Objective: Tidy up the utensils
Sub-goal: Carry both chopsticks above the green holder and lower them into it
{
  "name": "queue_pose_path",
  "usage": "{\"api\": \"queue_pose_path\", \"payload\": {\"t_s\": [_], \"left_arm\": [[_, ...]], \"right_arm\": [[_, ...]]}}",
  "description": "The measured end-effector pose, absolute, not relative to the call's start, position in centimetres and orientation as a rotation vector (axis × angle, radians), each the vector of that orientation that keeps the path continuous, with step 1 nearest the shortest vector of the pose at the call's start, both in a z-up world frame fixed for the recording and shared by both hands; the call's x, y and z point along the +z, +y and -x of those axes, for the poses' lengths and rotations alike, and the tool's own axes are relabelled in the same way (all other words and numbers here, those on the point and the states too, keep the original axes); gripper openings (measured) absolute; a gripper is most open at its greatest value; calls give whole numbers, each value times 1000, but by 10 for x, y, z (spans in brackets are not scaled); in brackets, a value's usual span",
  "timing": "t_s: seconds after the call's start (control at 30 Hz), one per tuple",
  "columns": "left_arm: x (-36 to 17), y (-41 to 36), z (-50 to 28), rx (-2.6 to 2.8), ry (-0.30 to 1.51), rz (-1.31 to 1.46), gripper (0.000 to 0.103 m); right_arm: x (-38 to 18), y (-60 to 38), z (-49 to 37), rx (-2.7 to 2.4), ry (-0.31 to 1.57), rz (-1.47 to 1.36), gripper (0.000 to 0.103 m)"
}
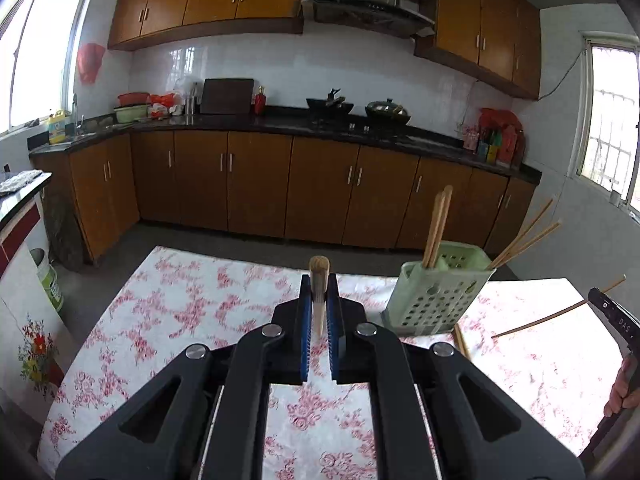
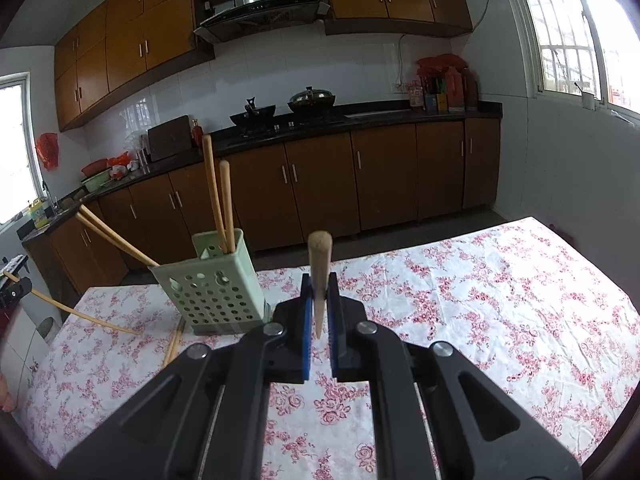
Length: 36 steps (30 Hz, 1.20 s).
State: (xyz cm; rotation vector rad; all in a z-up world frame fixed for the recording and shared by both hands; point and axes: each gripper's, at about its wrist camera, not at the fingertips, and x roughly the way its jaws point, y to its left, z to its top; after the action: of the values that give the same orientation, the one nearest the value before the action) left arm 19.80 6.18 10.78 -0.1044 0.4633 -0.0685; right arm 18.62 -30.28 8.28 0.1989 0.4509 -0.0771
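In the left wrist view my left gripper (image 1: 319,282) is shut on a wooden chopstick (image 1: 319,270) that points forward, its blunt end past the fingertips. In the right wrist view my right gripper (image 2: 319,282) is likewise shut on a second chopstick (image 2: 319,256). Both are held above the flowered tablecloth. A pale green perforated holder (image 1: 434,300) (image 2: 216,286) stands on the table between the two grippers. Several chopsticks (image 2: 218,196) stick out of it, some upright and some leaning. A loose chopstick (image 2: 174,344) lies on the cloth by the holder's base.
The table (image 1: 180,312) has a pink-flowered cloth, with floor beyond its far edge. The right gripper's black body (image 1: 614,320) and a hand show at the left wrist view's right edge. Brown kitchen cabinets (image 1: 256,188) and a dark counter run along the far wall.
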Motion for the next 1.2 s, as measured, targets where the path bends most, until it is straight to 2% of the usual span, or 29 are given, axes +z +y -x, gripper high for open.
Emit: {"api": "queue_pose_path", "payload": {"t_s": [0.33, 0.6, 0.93, 1.2], "left_arm": [[172, 34, -180, -224, 389, 110, 7], [200, 6, -179, -295, 347, 143, 7], [212, -20, -227, -213, 273, 175, 7], [182, -27, -266, -195, 381, 181, 7]], "right_arm": [[168, -293, -166, 78, 340, -229, 8], [206, -282, -153, 162, 266, -221, 8], [208, -263, -206, 137, 296, -187, 8], [184, -257, -252, 138, 403, -184, 8]]}}
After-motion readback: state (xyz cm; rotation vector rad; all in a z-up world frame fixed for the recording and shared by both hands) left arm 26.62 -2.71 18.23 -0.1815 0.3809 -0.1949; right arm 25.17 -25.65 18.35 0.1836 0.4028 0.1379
